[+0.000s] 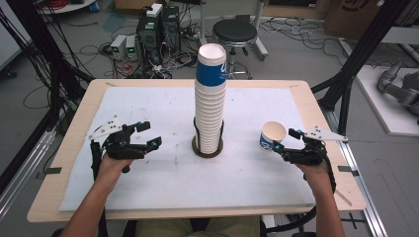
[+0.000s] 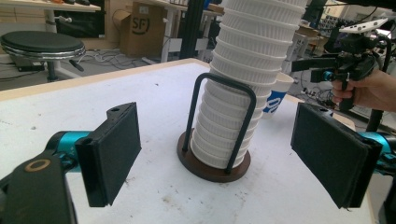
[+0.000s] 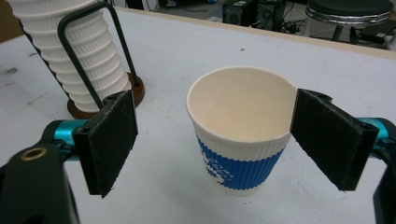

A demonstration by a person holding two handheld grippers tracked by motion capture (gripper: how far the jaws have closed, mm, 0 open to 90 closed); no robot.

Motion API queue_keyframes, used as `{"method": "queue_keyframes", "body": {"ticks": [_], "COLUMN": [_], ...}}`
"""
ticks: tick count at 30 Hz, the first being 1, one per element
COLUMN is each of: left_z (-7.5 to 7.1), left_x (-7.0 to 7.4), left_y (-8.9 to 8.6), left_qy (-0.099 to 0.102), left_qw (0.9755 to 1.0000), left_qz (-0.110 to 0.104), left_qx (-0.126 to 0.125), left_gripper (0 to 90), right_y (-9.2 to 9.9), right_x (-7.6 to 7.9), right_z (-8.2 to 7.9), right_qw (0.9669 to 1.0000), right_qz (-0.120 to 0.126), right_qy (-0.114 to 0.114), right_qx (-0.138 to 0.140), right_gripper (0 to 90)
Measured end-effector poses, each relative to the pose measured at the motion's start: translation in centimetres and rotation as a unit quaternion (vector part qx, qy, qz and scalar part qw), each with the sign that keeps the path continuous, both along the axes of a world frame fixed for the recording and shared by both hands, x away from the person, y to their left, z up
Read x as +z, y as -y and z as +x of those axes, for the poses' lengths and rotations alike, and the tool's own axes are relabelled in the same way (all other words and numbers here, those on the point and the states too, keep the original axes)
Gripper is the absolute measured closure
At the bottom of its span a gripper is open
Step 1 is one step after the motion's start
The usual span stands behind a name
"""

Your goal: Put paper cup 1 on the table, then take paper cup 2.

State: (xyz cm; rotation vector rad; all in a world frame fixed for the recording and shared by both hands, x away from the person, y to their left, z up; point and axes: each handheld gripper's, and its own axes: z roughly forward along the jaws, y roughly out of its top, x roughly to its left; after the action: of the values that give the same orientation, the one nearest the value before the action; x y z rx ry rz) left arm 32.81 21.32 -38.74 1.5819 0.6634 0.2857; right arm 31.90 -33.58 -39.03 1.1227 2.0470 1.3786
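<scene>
Two grippers work over a white sheet [image 1: 163, 177] laid on a pale wooden table [image 1: 74, 143]. The single cup [image 1: 272, 136], ribbed paper with a blue band and a smooth cream inside, stands upright near the sheet's right edge, mouth up, its long axis vertical. In the right gripper view the right gripper [image 3: 212, 140] has its flat, black, matte pads spread wide: the right-hand pad lies at the cup's rim, whether touching cannot be told, while the left-hand pad stands clear of the cup wall, so the jaws are open around the cup, not clamped on it. At the sheet's centre a tall stack [image 1: 210, 98] of like cups rises from a round brown base [image 1: 207, 149], fenced by a black bent-wire loop [image 2: 224, 121]; its top cup shows the blue band. The left gripper [image 1: 148, 134] hovers near the left edge, jaws open and empty. Bare sheet lies between stack and cup, and along the near edge.
</scene>
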Motion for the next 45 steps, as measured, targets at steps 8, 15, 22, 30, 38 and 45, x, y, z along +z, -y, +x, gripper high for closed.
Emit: {"method": "queue_keyframes", "body": {"ticks": [8, 15, 22, 30, 38, 45], "left_z": [-0.2, -0.4, -0.9, -1.2, -1.1, -1.1], "left_x": [0.1, 0.6, 1.4, 2.3, 2.7, 2.6], "left_y": [-0.1, -0.2, 0.9, 1.9, 2.5, 2.2], "left_qy": [0.003, 0.012, 0.023, 0.035, 0.037, 0.036], "left_qw": [1.0, 0.9998, 0.9995, 0.9986, 0.9982, 0.9983], "left_qz": [-0.004, -0.013, -0.018, -0.026, -0.026, -0.027], "left_qx": [0.0, 0.004, -0.013, -0.031, -0.039, -0.036], "left_gripper": [15.7, 15.7, 15.7, 15.7, 15.7, 15.7], "right_y": [-0.2, -0.6, -0.7, -0.6, -1.6, -4.0], "right_x": [0.0, 0.0, -0.2, 0.1, 2.3, 5.3], "right_z": [0.1, 0.3, 0.1, -0.2, -0.5, 0.3], "right_qw": [1.0, 0.9999, 0.9998, 0.9997, 0.9983, 0.9932], "right_qz": [0.002, 0.0, -0.003, 0.002, 0.027, 0.055], "right_qy": [-0.002, -0.003, -0.006, -0.007, 0.01, 0.018], "right_qx": [0.007, 0.01, 0.018, 0.024, 0.05, 0.101], "right_gripper": [15.3, 15.3, 15.3, 15.3, 15.3, 15.3]}}
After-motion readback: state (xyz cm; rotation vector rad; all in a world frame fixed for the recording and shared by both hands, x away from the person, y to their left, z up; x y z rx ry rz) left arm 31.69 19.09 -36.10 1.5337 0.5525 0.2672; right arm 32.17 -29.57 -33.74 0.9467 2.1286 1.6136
